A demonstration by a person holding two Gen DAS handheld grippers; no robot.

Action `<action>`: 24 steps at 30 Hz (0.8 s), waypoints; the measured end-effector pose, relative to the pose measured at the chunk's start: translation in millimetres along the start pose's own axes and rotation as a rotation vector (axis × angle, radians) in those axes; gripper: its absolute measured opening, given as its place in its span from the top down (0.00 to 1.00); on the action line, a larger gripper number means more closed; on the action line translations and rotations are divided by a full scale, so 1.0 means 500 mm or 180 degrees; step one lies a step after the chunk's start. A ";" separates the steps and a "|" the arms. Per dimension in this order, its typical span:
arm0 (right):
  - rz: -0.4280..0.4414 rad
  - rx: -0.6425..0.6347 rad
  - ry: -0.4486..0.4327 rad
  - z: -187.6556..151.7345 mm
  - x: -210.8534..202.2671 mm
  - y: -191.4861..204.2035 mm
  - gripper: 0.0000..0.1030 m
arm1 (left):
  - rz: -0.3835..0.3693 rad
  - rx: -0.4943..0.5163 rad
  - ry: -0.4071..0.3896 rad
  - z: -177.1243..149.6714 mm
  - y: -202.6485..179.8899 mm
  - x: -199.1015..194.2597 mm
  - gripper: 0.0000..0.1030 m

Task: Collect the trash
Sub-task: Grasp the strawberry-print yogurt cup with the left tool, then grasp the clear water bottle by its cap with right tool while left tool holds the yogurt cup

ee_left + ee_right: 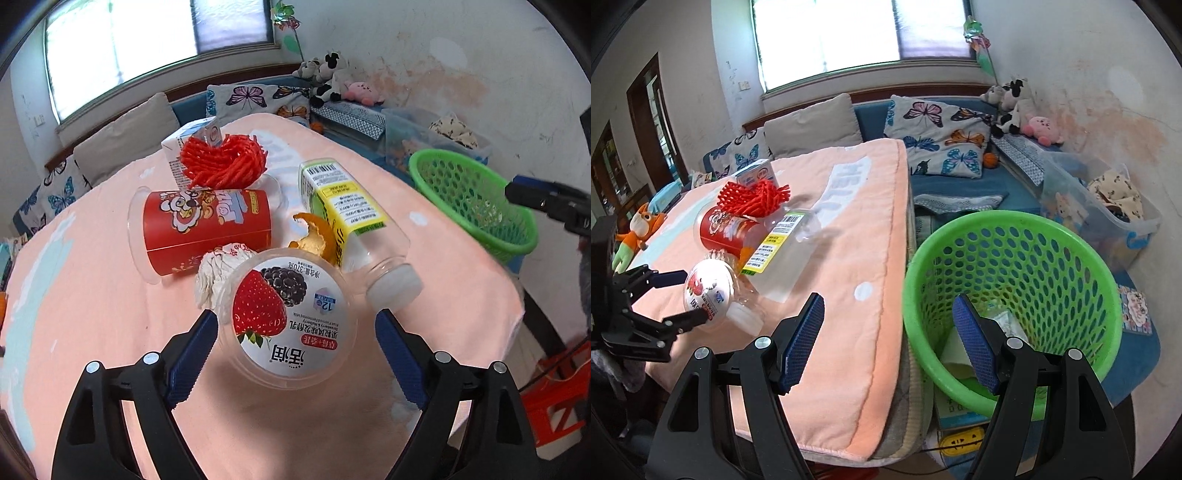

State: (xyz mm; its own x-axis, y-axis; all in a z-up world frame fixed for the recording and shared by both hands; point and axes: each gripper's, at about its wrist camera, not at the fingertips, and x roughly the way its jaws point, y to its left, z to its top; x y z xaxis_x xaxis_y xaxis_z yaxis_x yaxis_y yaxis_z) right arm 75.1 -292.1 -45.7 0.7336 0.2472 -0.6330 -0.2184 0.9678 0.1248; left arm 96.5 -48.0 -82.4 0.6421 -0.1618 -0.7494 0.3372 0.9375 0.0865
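Trash lies on a table under a pink cloth (pixel 92 295). A yogurt cup with a strawberry lid (pixel 290 317) sits between the open fingers of my left gripper (pixel 295 325), not clamped. Behind it lie a crumpled paper ball (pixel 216 273), a red snack can (pixel 201 230), orange peel (pixel 314 236), a plastic bottle (pixel 354 225), red foam netting (pixel 223 158) and a milk carton (pixel 195 136). My right gripper (pixel 888 332) is open and empty, over the rim of a green basket (pixel 1034 266). The left gripper (pixel 683 295) shows around the cup (pixel 708 288) in the right wrist view.
The basket (pixel 476 199) stands off the table's right edge and holds some paper scraps. A sofa with butterfly pillows (pixel 942 144), plush toys (pixel 1015 107) and a clear storage bin (pixel 1108 218) are behind. A yellow power strip (pixel 960 441) lies on the floor.
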 end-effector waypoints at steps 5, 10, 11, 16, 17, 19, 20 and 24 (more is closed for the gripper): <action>0.0014 -0.0021 0.0012 0.003 0.003 0.009 0.30 | 0.0110 0.0052 0.0039 -0.010 -0.002 0.021 0.17; 0.0037 -0.0054 0.0036 0.005 0.007 0.019 0.30 | 0.0192 0.0094 0.0036 -0.015 -0.005 0.030 0.17; 0.0048 -0.0057 0.0040 0.006 0.009 0.021 0.30 | 0.0199 0.0093 0.0033 -0.016 -0.007 0.030 0.17; 0.0130 -0.0091 0.0061 0.010 0.016 0.040 0.30 | 0.0163 0.0060 -0.0008 -0.019 -0.004 0.026 0.17; 0.0143 -0.0106 0.0072 0.010 0.018 0.045 0.30 | 0.0147 0.0042 -0.0011 -0.020 -0.002 0.026 0.17; 0.0171 -0.0136 0.0093 0.012 0.024 0.054 0.30 | 0.0095 -0.0016 -0.0027 -0.022 0.005 0.022 0.17; 0.0184 -0.0149 0.0104 0.013 0.026 0.059 0.30 | 0.0068 -0.0043 -0.0035 -0.023 0.008 0.020 0.17; 0.0278 -0.0175 0.0161 0.016 0.038 0.075 0.30 | 0.0000 -0.0129 -0.0086 -0.028 0.019 0.005 0.17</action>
State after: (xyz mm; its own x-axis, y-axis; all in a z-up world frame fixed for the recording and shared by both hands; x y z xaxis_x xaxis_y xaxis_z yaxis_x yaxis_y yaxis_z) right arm 86.1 -250.5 -46.8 0.6771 0.3266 -0.6594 -0.3161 0.9383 0.1402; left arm 91.6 -35.0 -92.5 0.6606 -0.1694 -0.7314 0.3094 0.9491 0.0597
